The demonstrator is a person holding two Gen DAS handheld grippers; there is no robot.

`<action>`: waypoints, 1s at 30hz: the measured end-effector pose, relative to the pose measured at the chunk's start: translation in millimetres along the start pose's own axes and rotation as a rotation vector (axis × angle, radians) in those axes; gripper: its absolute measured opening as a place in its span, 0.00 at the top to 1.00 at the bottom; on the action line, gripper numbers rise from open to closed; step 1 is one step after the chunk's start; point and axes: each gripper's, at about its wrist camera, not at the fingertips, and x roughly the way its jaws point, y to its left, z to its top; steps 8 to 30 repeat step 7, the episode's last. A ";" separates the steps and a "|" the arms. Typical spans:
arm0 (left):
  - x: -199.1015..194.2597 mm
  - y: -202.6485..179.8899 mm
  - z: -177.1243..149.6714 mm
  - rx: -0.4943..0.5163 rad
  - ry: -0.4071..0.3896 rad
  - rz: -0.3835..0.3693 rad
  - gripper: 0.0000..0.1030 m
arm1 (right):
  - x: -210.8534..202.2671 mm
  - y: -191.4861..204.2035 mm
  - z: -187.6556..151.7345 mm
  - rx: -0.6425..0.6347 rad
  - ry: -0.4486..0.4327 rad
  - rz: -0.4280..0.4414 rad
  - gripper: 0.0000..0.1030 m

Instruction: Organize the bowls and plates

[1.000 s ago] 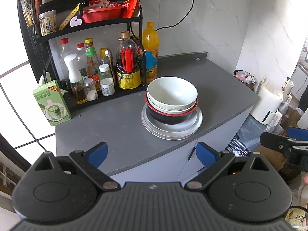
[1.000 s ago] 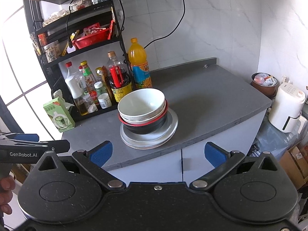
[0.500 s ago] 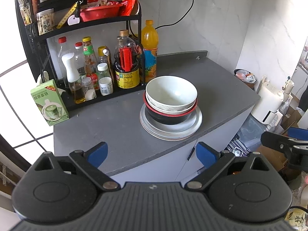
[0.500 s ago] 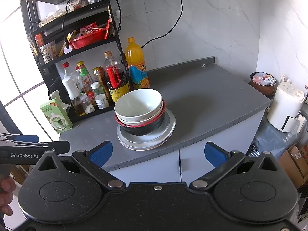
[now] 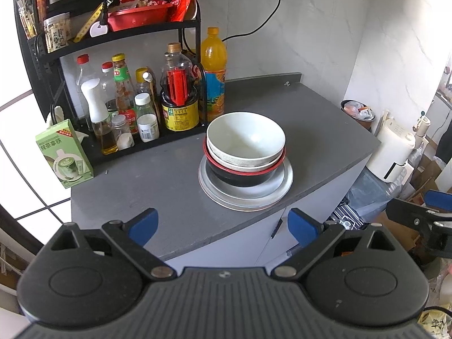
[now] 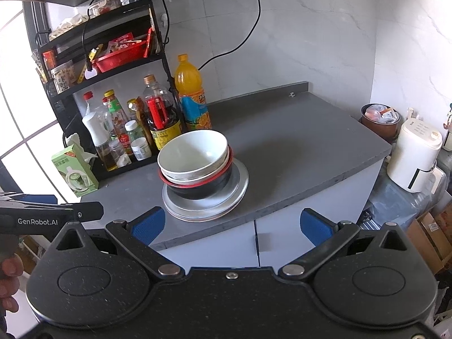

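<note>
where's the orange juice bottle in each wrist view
Left wrist: the orange juice bottle stands above centre, just left of the middle, at the right end of the condiment rack, behind the stacked bowls.
Right wrist: the bottle is left of centre in the upper half, again at the rack's right end, behind the bowls.
Shared landmark: the black power cord hanging from the wall socket, to the bottle's upper right in both views.

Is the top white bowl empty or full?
Empty. The white bowl sits upright on the stack, and its bare inside shows in both views.
</note>
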 end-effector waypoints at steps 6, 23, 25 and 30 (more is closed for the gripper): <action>3.7 -0.7 2.2 -0.003 0.002 0.009 0.06 | 2.3 -3.3 1.4 0.000 0.003 0.001 0.00; 4.8 -1.0 3.2 -0.004 0.004 0.009 0.06 | 2.2 -3.1 1.4 0.000 0.002 0.000 0.00; 4.8 -1.0 3.2 -0.004 0.004 0.009 0.06 | 2.2 -3.1 1.4 0.000 0.002 0.000 0.00; 4.8 -1.0 3.2 -0.004 0.004 0.009 0.06 | 2.2 -3.1 1.4 0.000 0.002 0.000 0.00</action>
